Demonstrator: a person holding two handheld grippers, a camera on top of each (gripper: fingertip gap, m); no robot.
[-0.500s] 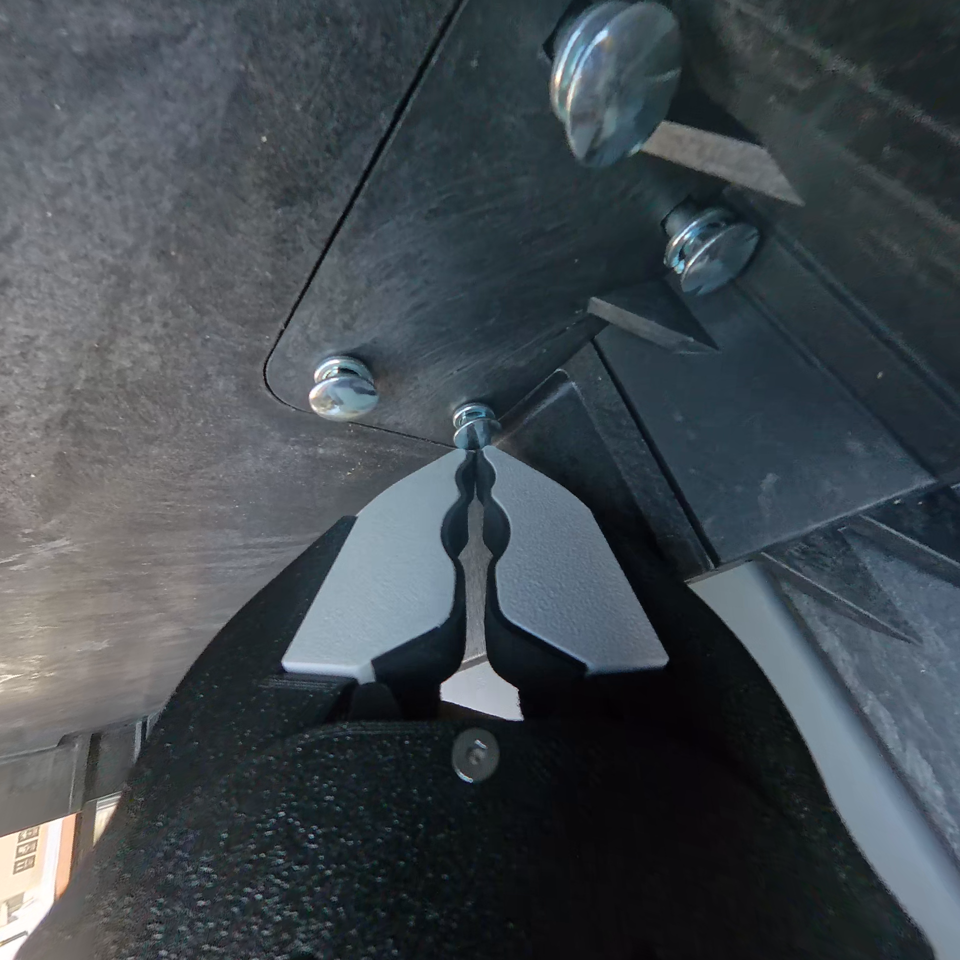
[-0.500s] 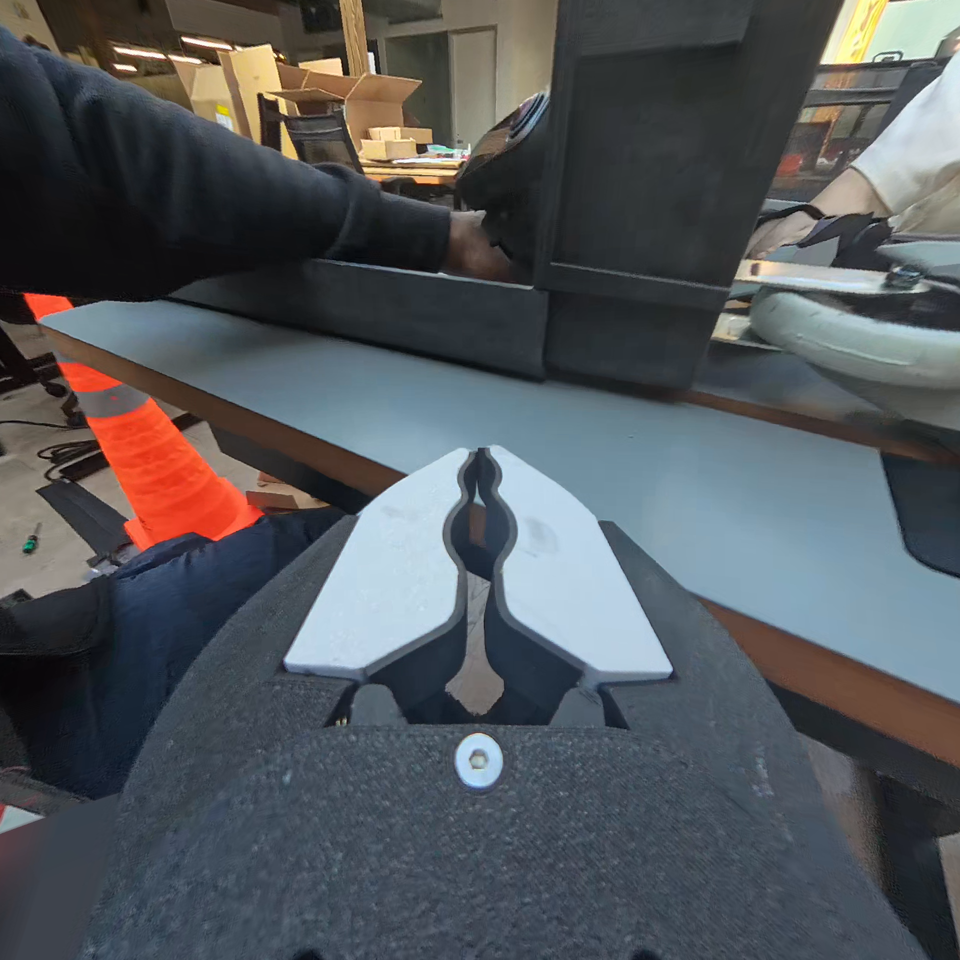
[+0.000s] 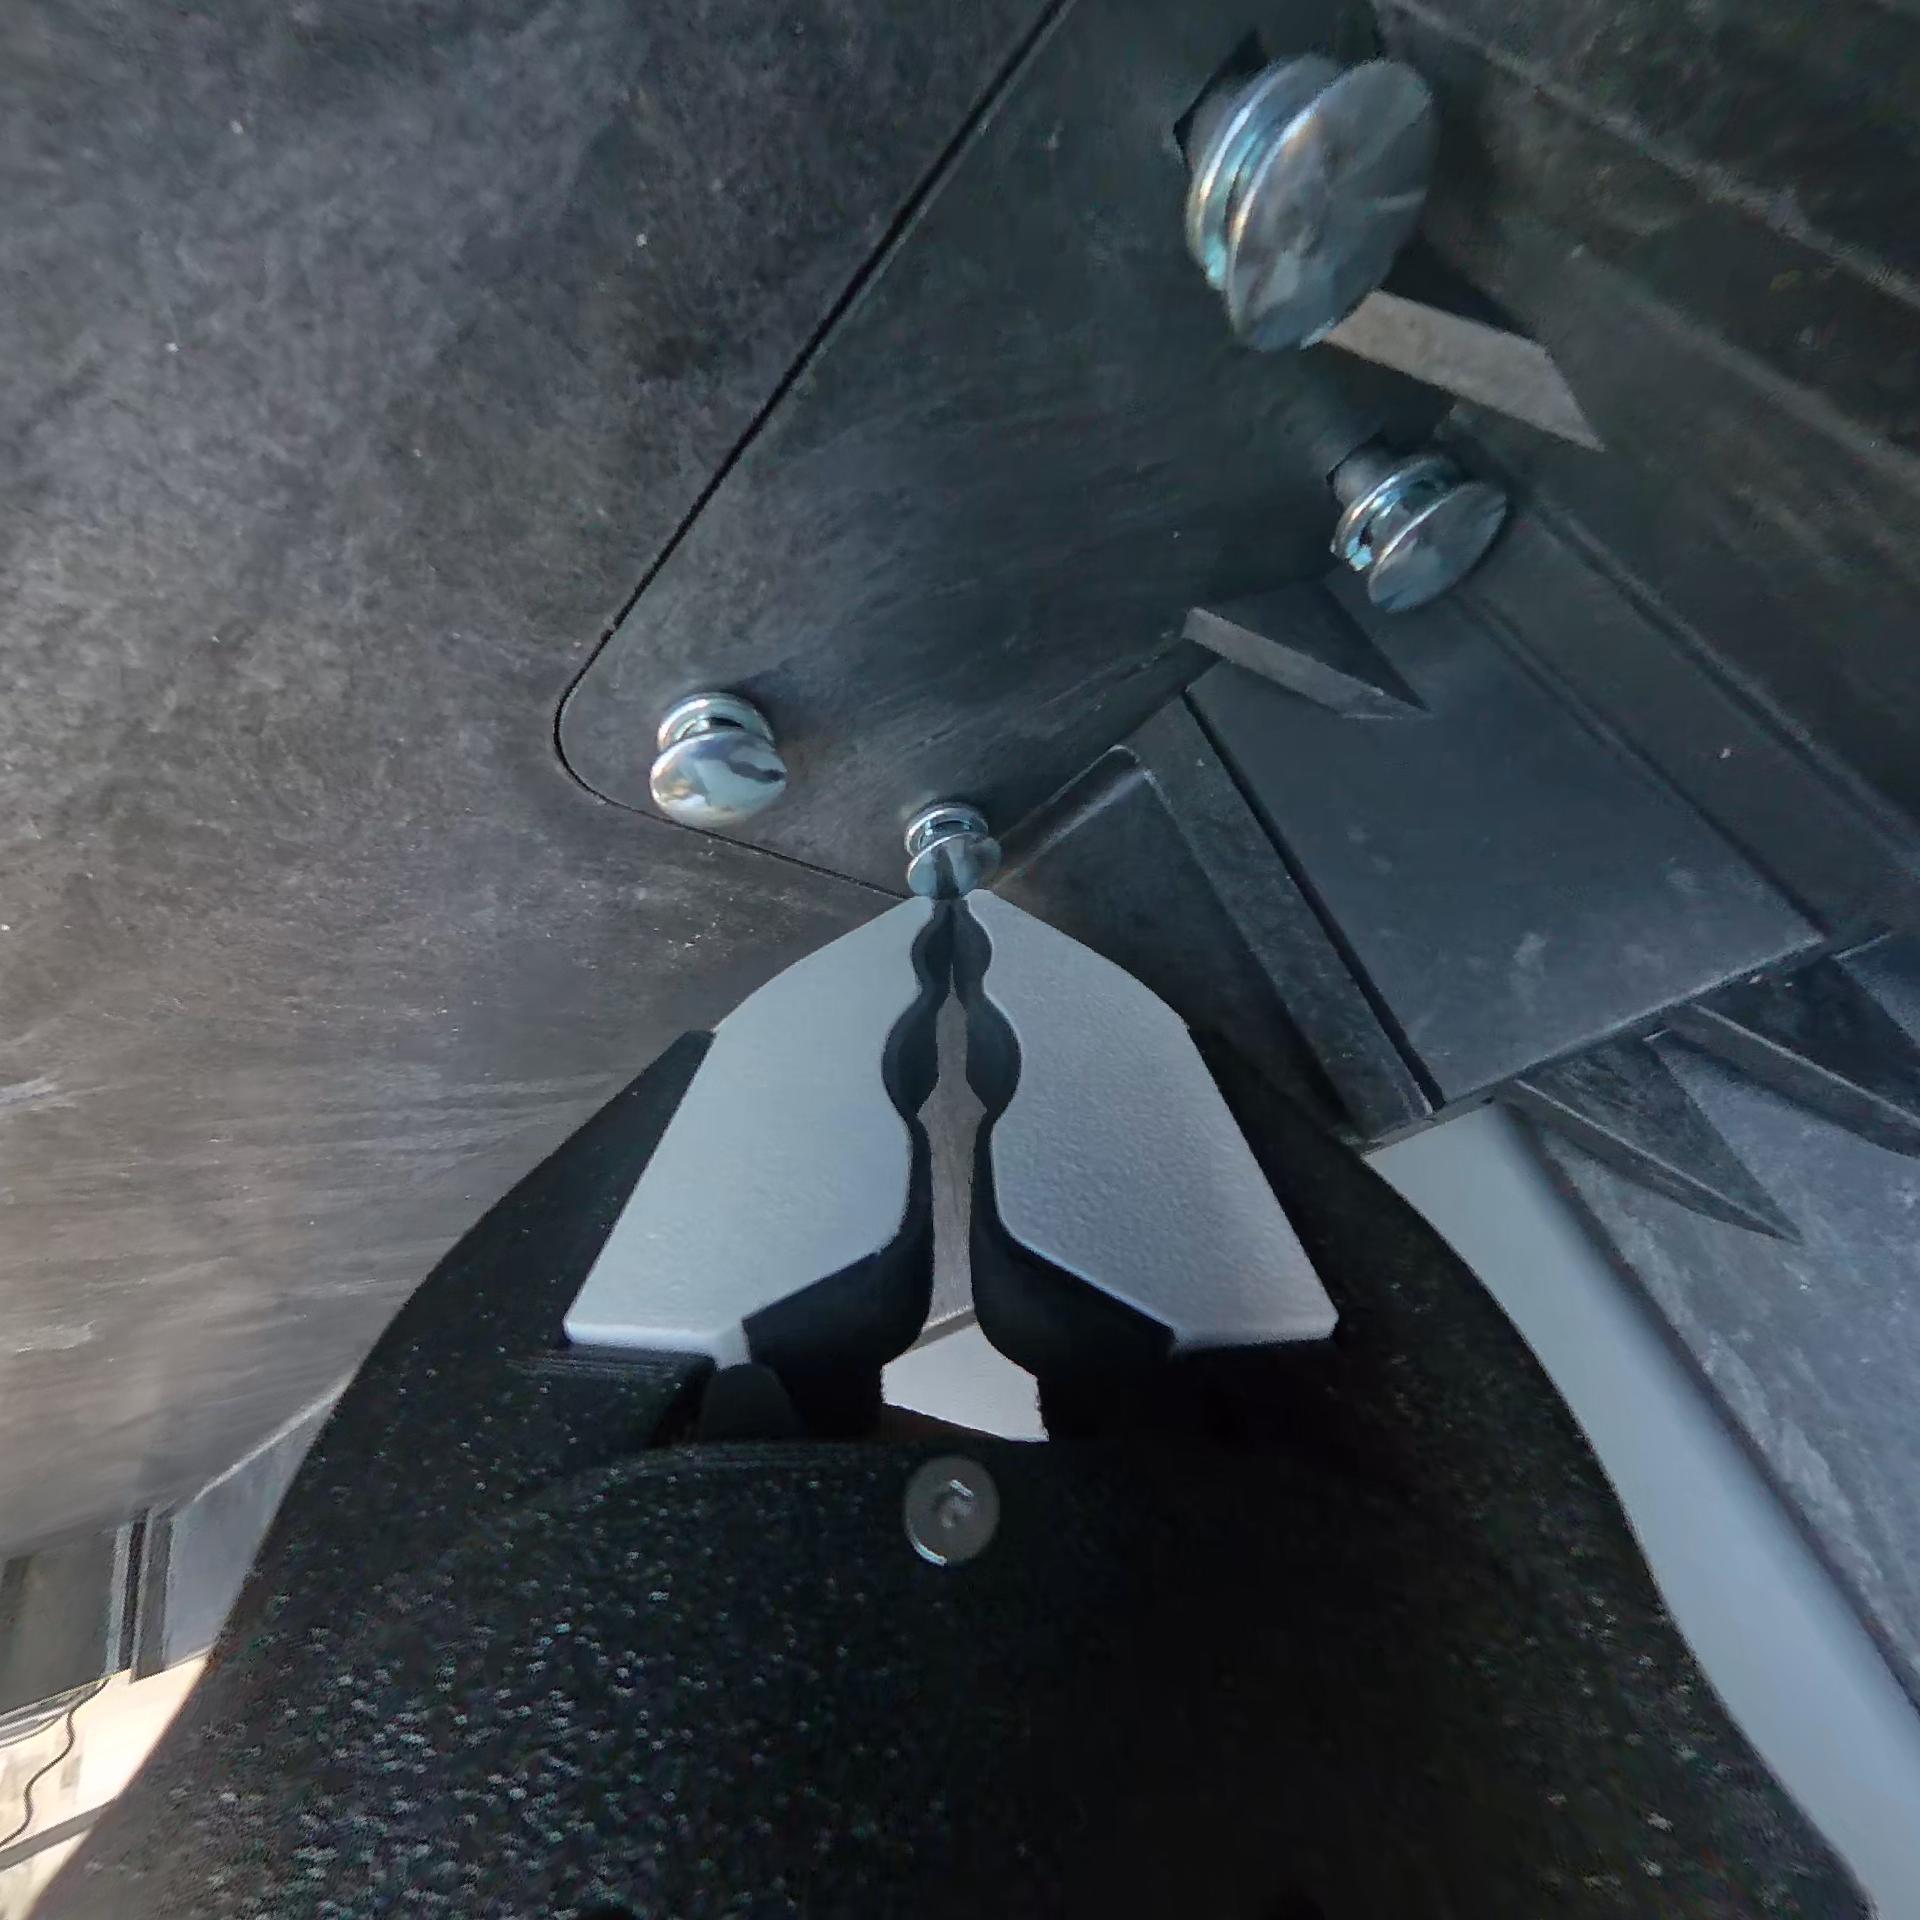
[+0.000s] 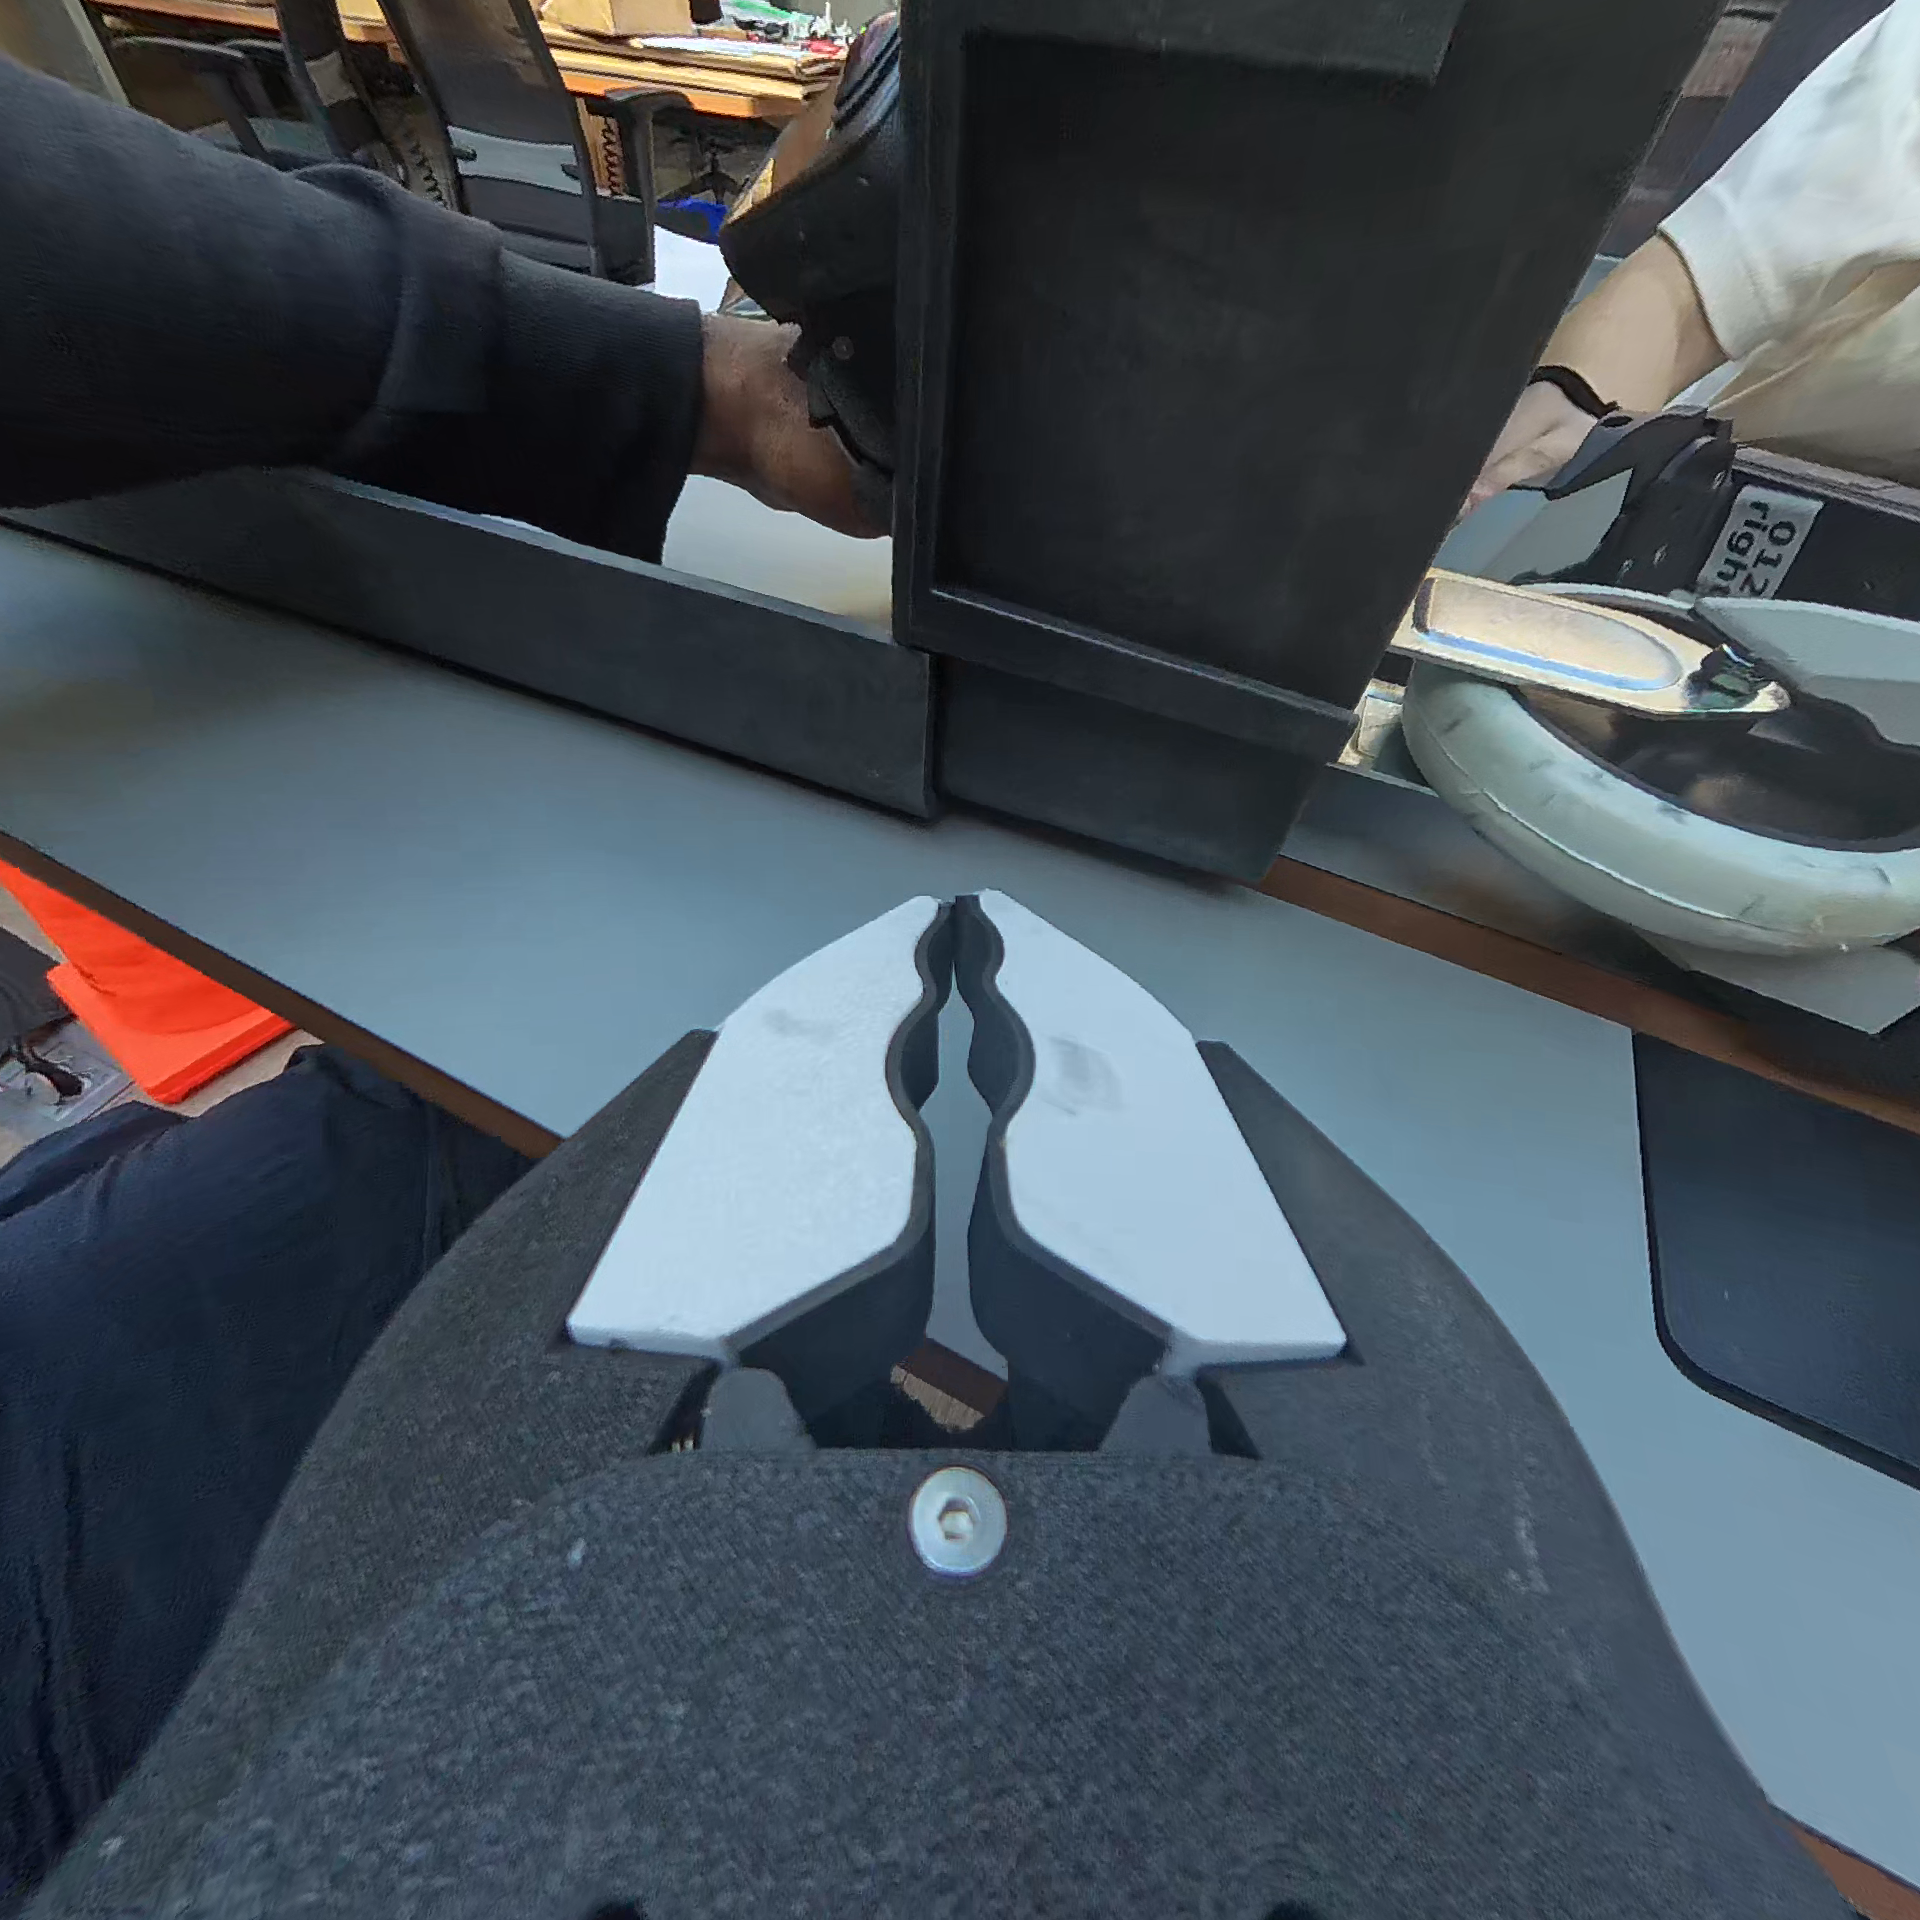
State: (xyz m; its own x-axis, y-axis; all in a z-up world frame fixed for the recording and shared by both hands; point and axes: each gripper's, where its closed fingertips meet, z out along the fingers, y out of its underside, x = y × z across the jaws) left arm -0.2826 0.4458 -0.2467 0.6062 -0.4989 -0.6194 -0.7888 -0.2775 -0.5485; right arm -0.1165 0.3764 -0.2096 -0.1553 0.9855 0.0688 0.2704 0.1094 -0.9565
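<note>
Left gripper (image 3: 951,906) closed, tips touching small silver screw (image 3: 948,844) on black plate (image 3: 1018,520); right gripper (image 4: 956,902) closed, bare, above grey table (image 4: 520,935).

I see a grey tabletop (image 4: 520,914) across mid-frame, wooden desks (image 4: 665,73) and office chairs (image 4: 540,156) at upper left, an orange cone (image 4: 135,997) on the floor lower left.

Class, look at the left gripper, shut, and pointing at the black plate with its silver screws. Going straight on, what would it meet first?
Most likely the small silver screw just beyond the left gripper, at the black plate's lower edge. They look nearly touching, though depth is unclear.
</note>
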